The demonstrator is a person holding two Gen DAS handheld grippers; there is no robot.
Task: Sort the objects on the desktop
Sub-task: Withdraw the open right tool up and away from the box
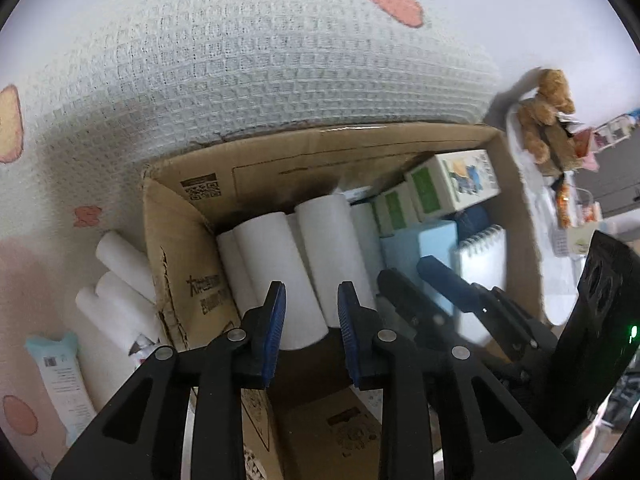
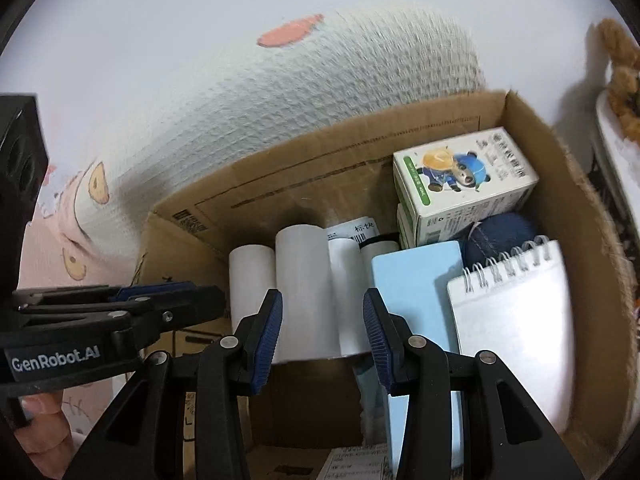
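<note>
A cardboard box point(image 1: 180, 248) point(image 2: 320, 176) holds several white paper rolls point(image 1: 276, 264) point(image 2: 300, 280), green-and-white cartons point(image 1: 452, 184) point(image 2: 464, 184), a dark blue yarn ball point(image 2: 500, 236), a pale blue pad point(image 2: 416, 292) and a spiral notebook point(image 1: 480, 256) point(image 2: 516, 320). My left gripper point(image 1: 312, 304) hangs open over the rolls, its pads clear of them; in the right wrist view the left gripper point(image 2: 160, 292) sits sideways at the box's left wall. My right gripper point(image 2: 322, 300) stands open above the rolls and touches nothing; in the left wrist view the right gripper point(image 1: 424, 280) reaches in above the pale blue pad.
More white rolls point(image 1: 120, 280) and a pale blue tube pack point(image 1: 60, 376) lie outside the box's left wall on a pink printed cloth. A white waffle blanket point(image 1: 260, 60) bulges behind the box. A brown teddy bear point(image 1: 548, 108) sits at the far right. A fingertip point(image 2: 40, 416) shows low left.
</note>
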